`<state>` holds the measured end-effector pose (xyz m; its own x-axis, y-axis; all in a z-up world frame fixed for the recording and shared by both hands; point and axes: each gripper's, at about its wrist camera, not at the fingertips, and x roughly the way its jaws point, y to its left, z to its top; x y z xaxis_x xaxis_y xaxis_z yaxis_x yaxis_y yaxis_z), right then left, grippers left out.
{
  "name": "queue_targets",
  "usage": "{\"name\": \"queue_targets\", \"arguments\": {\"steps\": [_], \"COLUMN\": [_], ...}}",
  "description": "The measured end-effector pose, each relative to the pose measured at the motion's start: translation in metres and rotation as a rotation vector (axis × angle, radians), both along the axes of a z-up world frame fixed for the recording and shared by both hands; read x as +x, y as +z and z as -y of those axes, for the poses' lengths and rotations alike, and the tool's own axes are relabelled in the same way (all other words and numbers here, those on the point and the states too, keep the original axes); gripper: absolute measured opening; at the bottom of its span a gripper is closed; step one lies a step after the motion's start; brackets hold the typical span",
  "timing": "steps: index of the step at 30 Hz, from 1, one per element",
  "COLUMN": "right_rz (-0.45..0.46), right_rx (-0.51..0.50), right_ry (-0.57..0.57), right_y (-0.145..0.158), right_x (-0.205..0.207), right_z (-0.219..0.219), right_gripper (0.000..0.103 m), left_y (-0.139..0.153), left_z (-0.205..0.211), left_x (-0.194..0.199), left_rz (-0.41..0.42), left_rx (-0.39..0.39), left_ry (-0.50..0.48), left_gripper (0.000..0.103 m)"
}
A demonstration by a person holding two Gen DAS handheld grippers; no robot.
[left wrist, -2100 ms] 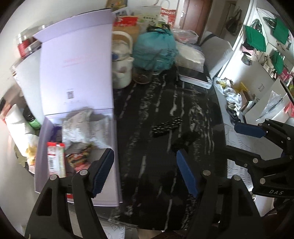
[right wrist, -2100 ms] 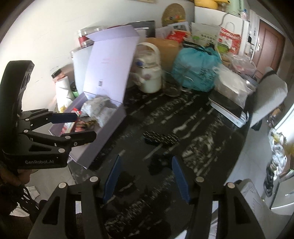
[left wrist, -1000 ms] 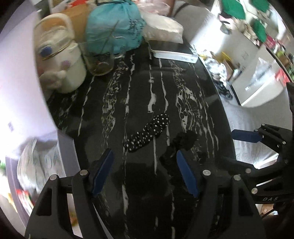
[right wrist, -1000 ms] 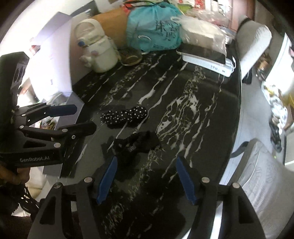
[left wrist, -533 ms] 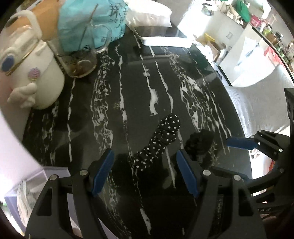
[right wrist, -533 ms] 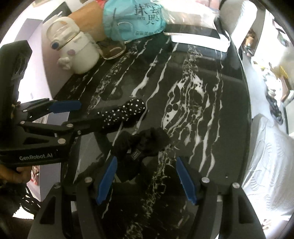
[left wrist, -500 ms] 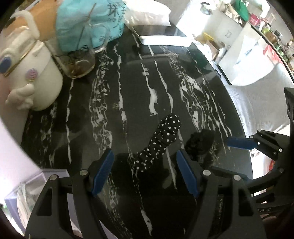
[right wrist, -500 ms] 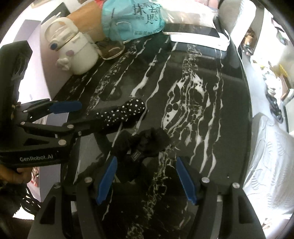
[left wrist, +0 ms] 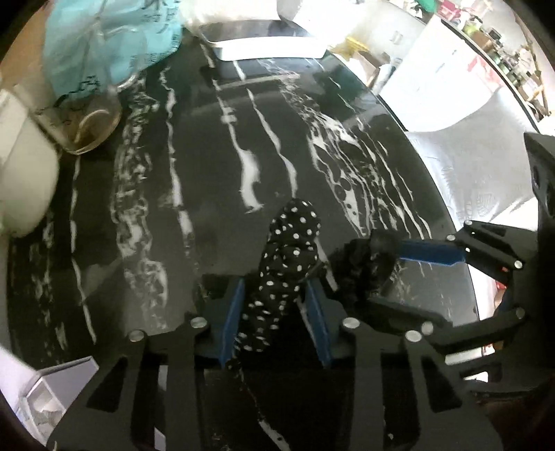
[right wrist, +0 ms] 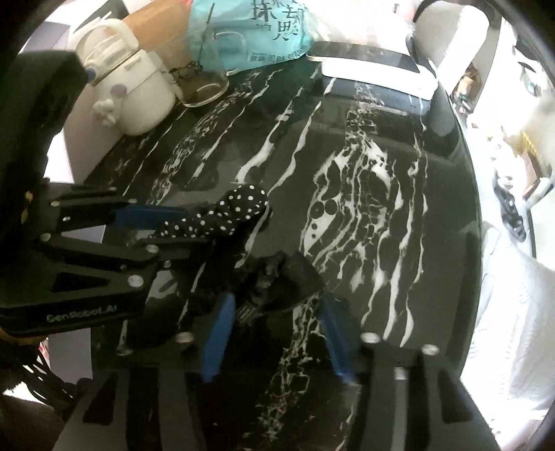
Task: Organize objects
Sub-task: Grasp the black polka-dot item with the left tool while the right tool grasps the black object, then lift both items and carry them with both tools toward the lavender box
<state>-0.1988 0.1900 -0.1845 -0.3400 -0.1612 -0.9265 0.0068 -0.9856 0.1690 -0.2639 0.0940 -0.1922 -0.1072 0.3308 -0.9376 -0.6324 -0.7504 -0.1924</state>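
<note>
Left wrist view: two scrunchies on the black marble table (left wrist: 208,145), both near its front edge; one polka-dot scrunchie (left wrist: 282,274), one black scrunchie (left wrist: 364,263), just beside each other. Left gripper (left wrist: 275,312) straddles the polka-dot one, blue pads either side, jaws narrowed but not visibly pinching yet; right gripper (right wrist: 275,326) sits jaws apart around the black scrunchie (right wrist: 277,281), nothing clamped. Back edge: one white jug (right wrist: 128,93), one glass cup (right wrist: 204,83) with brown dregs and a thin stick in it, one teal bag (right wrist: 249,31), one white flat device (right wrist: 374,69); contents of the bag can't tell. Front left corner: one lilac box (left wrist: 52,388), only its corner shows.
</note>
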Motion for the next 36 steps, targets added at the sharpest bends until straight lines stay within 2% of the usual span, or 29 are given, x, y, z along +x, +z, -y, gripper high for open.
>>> {"name": "queue_targets", "arguments": {"steps": [3, 5, 8, 11, 16, 25, 36], "right_rz": [0.0, 0.005, 0.004, 0.007, 0.015, 0.015, 0.027], "right_rx": [-0.018, -0.037, -0.026, 0.005, -0.001, 0.007, 0.018], "right_ry": [-0.01, -0.02, -0.007, 0.009, 0.01, 0.04, 0.124], "right_y": [-0.001, -0.001, 0.0, 0.002, 0.001, 0.005, 0.008], "right_x": [0.001, 0.003, 0.006, 0.011, 0.024, 0.046, 0.067], "right_z": [-0.003, -0.005, -0.004, -0.004, -0.014, -0.029, -0.031], "right_gripper": [0.032, 0.024, 0.02, 0.02, 0.02, 0.02, 0.02], "left_y": [-0.001, -0.001, -0.001, -0.001, -0.004, -0.003, 0.0], "left_z": [-0.004, -0.006, -0.006, -0.007, -0.005, 0.004, 0.012], "left_x": [-0.001, -0.001, 0.001, 0.005, 0.02, 0.058, 0.096], "left_rz": [0.007, 0.013, 0.035, 0.051, 0.093, 0.112, 0.131], "left_rx": [0.011, 0.012, 0.015, 0.015, 0.027, 0.01, 0.01], "left_ry": [-0.019, -0.021, -0.006, 0.006, 0.027, 0.055, 0.161], "left_gripper": [0.019, 0.017, 0.017, 0.016, 0.016, 0.016, 0.016]}}
